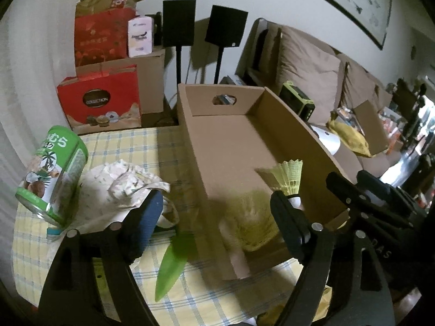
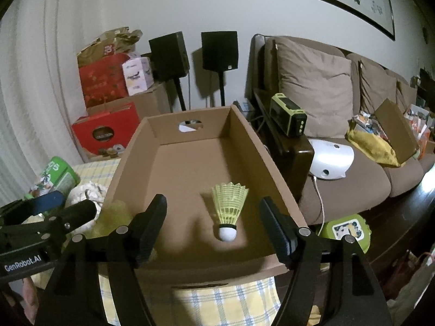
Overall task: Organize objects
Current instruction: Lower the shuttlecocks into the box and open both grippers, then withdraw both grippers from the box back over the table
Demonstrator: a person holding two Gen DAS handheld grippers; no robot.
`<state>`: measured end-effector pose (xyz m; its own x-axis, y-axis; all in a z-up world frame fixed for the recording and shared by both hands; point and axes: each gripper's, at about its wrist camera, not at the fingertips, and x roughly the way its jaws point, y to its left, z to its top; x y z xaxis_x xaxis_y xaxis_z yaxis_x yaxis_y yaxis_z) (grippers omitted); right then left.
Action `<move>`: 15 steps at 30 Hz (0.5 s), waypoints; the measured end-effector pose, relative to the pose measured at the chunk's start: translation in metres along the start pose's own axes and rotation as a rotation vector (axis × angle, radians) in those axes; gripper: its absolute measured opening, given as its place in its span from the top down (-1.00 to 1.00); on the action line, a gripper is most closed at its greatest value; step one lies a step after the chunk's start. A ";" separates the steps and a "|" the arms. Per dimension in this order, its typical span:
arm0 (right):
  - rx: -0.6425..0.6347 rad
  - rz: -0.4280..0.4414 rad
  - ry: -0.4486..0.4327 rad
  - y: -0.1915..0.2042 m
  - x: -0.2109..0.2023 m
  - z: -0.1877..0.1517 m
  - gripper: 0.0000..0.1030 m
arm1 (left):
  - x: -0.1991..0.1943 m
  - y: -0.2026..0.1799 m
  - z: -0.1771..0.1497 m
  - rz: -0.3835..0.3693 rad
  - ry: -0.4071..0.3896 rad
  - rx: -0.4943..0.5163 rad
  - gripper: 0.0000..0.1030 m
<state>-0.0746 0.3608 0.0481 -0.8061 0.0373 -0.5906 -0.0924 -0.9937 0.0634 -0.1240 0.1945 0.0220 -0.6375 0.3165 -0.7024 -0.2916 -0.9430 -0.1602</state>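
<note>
So the cardboard box (image 2: pixel 174 160) sits on the yellow checked cloth (image 1: pixel 130 146) and it's clearly the bin everything is meant to end up in, since one yellow shuttlecock (image 2: pixel 229 212) is already standing in it cork-down near the front right corner, resting on its own with nothing touching it. The right gripper (image 2: pixel 214 233) hangs over the front edge of the box with its jaws spread wide and empty, the shuttlecock sitting between and a bit beyond the pads, so I'd read that as a drop-off. The left gripper (image 1: pixel 217 217) is also wide open with nothing pinched; through its gap there's a blurry yellowish thing at the near end of the box, too smeared to say what it is. Outside the box on the left there's a green can (image 1: pixel 51 174) tipped on its side, a crumpled patterned cloth (image 1: pixel 122 184) right beside it, and a green leaf-shaped thing (image 1: pixel 171 269) lying on the checked cloth just in front of the box's near wall. My guess is those three are what's left to sort, and the leaf-shaped one is the closest grab for the left side
</note>
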 end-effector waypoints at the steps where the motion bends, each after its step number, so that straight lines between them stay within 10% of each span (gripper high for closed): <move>1: -0.002 0.001 0.000 0.001 -0.001 -0.001 -0.42 | -0.001 0.003 0.001 -0.002 0.000 -0.007 -0.53; 15: -0.030 -0.007 -0.019 0.020 -0.013 -0.007 -0.56 | -0.010 0.025 -0.002 0.003 0.001 -0.050 -0.54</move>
<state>-0.0617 0.3394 0.0520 -0.8165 0.0464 -0.5754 -0.0810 -0.9961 0.0345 -0.1240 0.1678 0.0236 -0.6375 0.3140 -0.7036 -0.2541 -0.9478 -0.1928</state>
